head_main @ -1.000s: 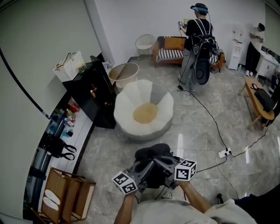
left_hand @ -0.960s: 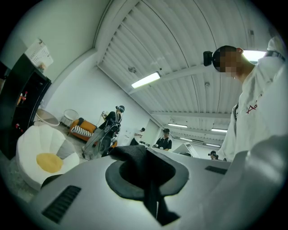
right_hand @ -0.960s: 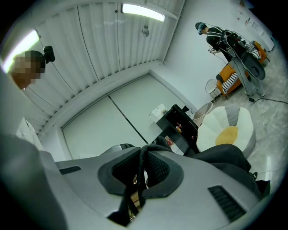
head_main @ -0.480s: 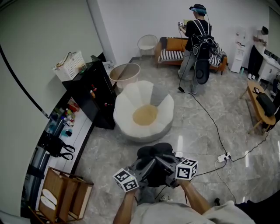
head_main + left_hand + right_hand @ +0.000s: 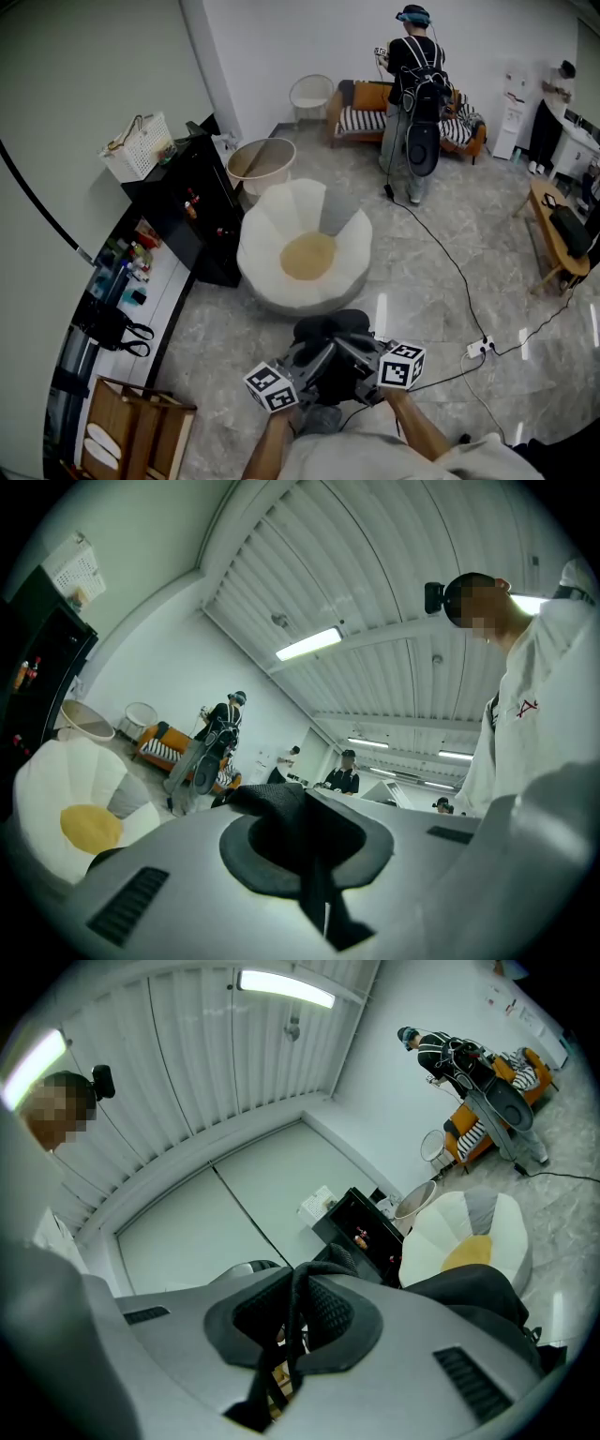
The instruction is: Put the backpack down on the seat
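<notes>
A black backpack (image 5: 330, 330) hangs in front of me, low in the head view. My left gripper (image 5: 302, 360) and right gripper (image 5: 362, 356) hold it from either side, both shut. In the left gripper view the jaws (image 5: 314, 855) pinch a black mesh strap (image 5: 277, 803). The right gripper (image 5: 286, 1335) clamps another strap (image 5: 323, 1262), with the bag's body (image 5: 469, 1293) hanging beside it. The seat (image 5: 305, 246), a white petal-shaped floor chair with a yellow centre, stands just beyond the bag. It also shows as the seat (image 5: 56, 808) and the seat (image 5: 469, 1237).
A black cabinet (image 5: 192, 202) with a white basket (image 5: 131, 145) stands left of the seat, a round bin (image 5: 255, 159) behind it. A person (image 5: 410, 84) stands by a striped sofa (image 5: 361, 111). A cable (image 5: 441, 253) runs to a power strip (image 5: 480, 347). A wooden crate (image 5: 141, 436) sits lower left.
Both grippers and the backpack have moved forward together toward the seat, which now lies closer in the head view. The grips on the straps have not changed.
</notes>
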`<state>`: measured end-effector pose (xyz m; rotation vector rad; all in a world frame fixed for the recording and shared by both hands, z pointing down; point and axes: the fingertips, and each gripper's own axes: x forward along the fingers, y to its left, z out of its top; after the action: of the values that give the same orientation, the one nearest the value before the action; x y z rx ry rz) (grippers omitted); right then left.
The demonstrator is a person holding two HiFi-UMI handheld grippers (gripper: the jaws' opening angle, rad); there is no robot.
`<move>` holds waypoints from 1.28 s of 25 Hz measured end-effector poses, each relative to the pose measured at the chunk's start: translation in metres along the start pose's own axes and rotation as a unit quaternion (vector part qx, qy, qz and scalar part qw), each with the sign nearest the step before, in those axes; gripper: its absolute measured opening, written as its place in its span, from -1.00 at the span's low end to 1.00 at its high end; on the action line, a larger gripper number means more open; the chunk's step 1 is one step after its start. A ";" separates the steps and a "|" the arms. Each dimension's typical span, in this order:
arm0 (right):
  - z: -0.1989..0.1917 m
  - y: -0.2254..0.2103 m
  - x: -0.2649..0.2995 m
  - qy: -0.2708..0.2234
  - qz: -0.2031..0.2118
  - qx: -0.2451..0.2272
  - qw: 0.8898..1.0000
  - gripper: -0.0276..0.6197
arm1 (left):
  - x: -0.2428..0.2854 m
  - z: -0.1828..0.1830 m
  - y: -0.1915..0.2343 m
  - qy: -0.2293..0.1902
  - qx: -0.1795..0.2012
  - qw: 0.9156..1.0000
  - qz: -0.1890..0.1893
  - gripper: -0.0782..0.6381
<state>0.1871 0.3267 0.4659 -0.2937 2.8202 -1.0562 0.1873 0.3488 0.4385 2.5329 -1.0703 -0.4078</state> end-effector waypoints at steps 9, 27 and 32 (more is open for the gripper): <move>0.045 -0.037 0.068 -0.011 -0.006 -0.011 1.000 -0.77 | 0.016 0.046 0.074 0.003 0.002 1.000 -0.017 -0.67; 0.080 -0.089 0.155 -0.033 -0.032 -0.005 0.999 -0.77 | 0.026 0.086 0.172 0.022 -0.003 0.999 -0.049 -0.67; 0.072 -0.103 0.164 -0.026 -0.037 0.008 0.999 -0.77 | 0.024 0.078 0.190 0.026 -0.012 0.999 -0.045 -0.67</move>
<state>0.0549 0.1683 0.4732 -0.4217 2.7735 -1.0698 0.0540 0.1917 0.4480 2.5628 -0.9308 -0.3742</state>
